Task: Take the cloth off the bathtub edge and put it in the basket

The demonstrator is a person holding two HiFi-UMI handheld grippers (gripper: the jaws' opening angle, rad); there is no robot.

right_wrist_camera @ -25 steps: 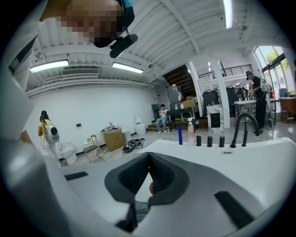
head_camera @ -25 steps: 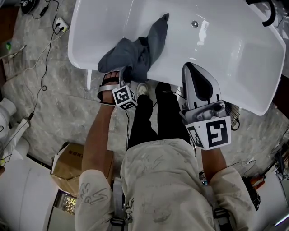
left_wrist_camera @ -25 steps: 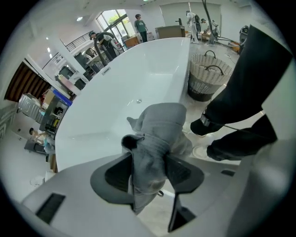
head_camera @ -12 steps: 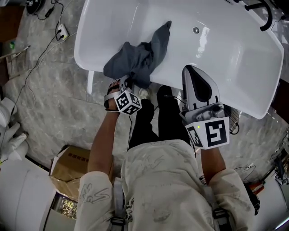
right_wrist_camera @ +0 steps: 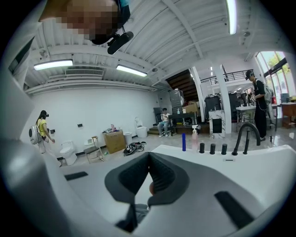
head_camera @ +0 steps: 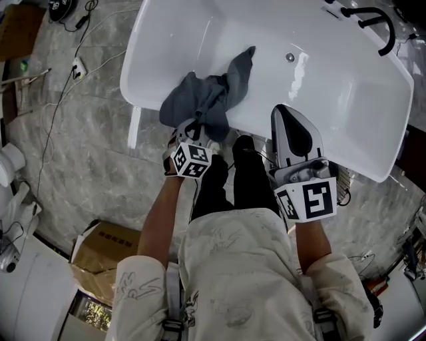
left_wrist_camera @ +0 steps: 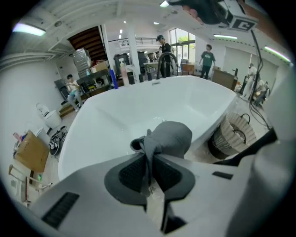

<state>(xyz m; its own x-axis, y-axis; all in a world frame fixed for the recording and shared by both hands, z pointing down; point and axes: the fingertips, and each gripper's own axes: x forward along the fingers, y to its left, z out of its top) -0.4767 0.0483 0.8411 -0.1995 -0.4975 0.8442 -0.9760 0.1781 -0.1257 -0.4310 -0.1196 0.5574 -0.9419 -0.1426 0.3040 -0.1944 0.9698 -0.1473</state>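
A dark grey cloth (head_camera: 206, 100) hangs bunched over the near rim of the white bathtub (head_camera: 333, 86). My left gripper (head_camera: 196, 128) is shut on the cloth's near edge; its jaws have just been closing, with a fold of cloth (left_wrist_camera: 169, 136) pinched between the pads (left_wrist_camera: 134, 171). In the left gripper view the left gripper (left_wrist_camera: 149, 162) points down into the tub. My right gripper (head_camera: 287, 112) hovers over the rim to the right, shut and holding nothing (right_wrist_camera: 148, 156). A woven basket (left_wrist_camera: 233, 134) stands on the floor beside the tub, partly hidden in the head view.
A black faucet (head_camera: 373, 20) sits at the tub's far right end. A cardboard box (head_camera: 110, 243) lies on the marble floor to my left, with cables (head_camera: 60, 93) and a white toilet (head_camera: 8, 163) further left. People stand in the room beyond.
The left gripper's jaws closed on the cloth, then it rolled and rose, pulling the cloth into a bunch at the rim. The right gripper lifted slightly.
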